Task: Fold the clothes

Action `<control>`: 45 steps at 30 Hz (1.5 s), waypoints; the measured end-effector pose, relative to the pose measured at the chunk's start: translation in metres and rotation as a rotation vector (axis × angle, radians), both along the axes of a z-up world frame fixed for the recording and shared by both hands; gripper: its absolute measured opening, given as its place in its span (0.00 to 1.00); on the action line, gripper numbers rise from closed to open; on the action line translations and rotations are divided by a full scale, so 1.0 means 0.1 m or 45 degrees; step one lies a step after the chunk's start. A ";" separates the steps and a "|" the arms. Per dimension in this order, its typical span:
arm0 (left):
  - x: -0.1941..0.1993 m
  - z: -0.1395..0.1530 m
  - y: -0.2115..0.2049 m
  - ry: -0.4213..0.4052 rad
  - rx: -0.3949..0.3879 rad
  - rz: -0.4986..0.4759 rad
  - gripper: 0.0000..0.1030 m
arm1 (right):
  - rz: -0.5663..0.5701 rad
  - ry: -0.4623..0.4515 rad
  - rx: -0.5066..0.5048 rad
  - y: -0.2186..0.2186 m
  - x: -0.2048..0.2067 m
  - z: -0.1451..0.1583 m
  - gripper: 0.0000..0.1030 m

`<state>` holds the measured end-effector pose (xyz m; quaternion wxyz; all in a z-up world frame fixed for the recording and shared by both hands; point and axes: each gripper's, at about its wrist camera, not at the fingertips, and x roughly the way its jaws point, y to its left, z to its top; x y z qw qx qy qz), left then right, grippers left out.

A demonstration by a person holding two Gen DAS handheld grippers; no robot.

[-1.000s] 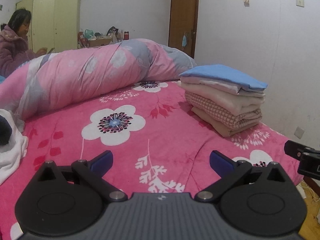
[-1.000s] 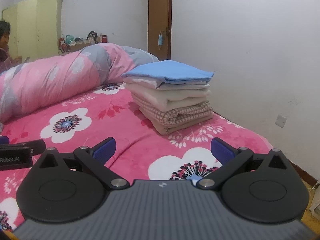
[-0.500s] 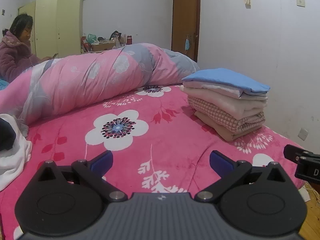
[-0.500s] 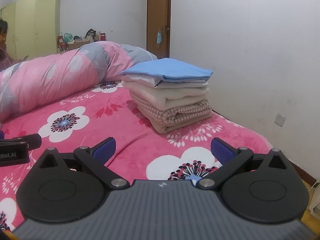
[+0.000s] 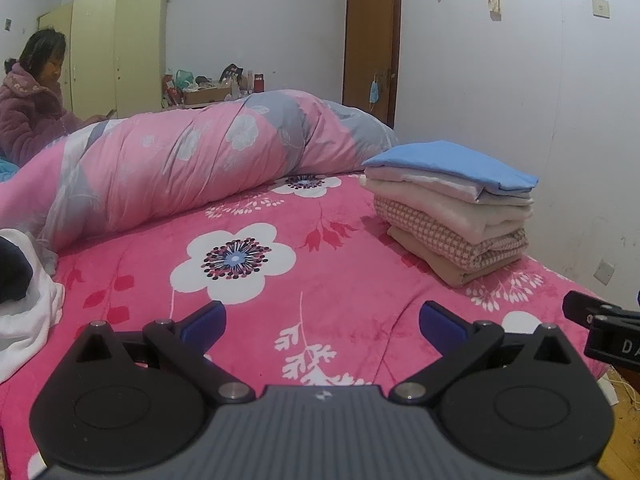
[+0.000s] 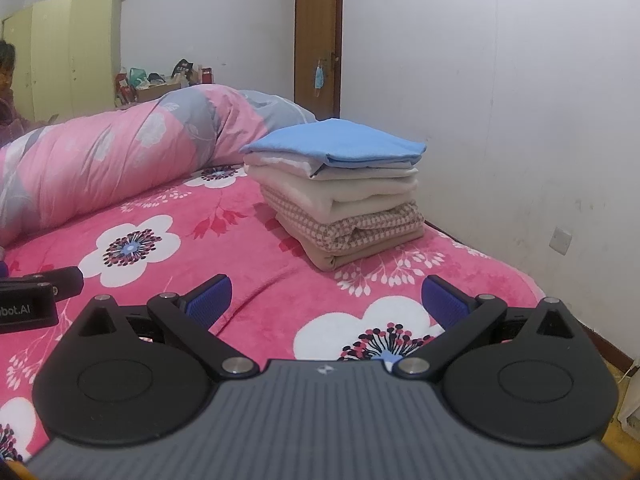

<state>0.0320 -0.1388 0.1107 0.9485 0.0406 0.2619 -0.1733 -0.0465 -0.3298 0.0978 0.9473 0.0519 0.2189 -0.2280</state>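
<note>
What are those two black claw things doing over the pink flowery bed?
A person is folding clothes with them. Both the left gripper and the right gripper hang open above the bedspread, holding nothing. A neat stack of folded clothes sits near the wall. A rumpled white garment at the left edge looks unfolded.

Background items, non-task

I see a rolled pink-and-grey duvet (image 5: 192, 168) on the floral bedspread (image 5: 320, 280), a yellow wardrobe (image 5: 116, 48), a brown door (image 6: 318, 36) with a blue mask (image 6: 319, 76) hanging on it, and a seated person (image 5: 28, 100).
</note>
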 end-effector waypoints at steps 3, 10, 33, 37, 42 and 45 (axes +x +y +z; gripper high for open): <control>0.00 0.00 -0.01 0.003 0.000 -0.001 1.00 | -0.001 -0.001 -0.005 0.00 0.00 0.01 0.99; 0.00 0.00 -0.01 0.008 0.000 -0.005 1.00 | -0.014 -0.004 -0.024 0.02 -0.02 0.04 0.99; -0.04 0.00 -0.02 0.003 -0.003 -0.017 1.00 | -0.022 -0.008 -0.046 0.01 -0.04 0.07 0.99; -0.03 0.00 -0.01 0.003 -0.003 -0.019 1.00 | -0.022 -0.009 -0.050 0.01 -0.04 0.07 0.99; -0.04 0.00 -0.01 0.003 -0.004 -0.020 1.00 | -0.022 -0.007 -0.053 0.02 -0.04 0.08 0.99; -0.04 0.00 -0.01 0.005 -0.005 -0.020 1.00 | -0.021 -0.007 -0.055 0.02 -0.04 0.08 0.99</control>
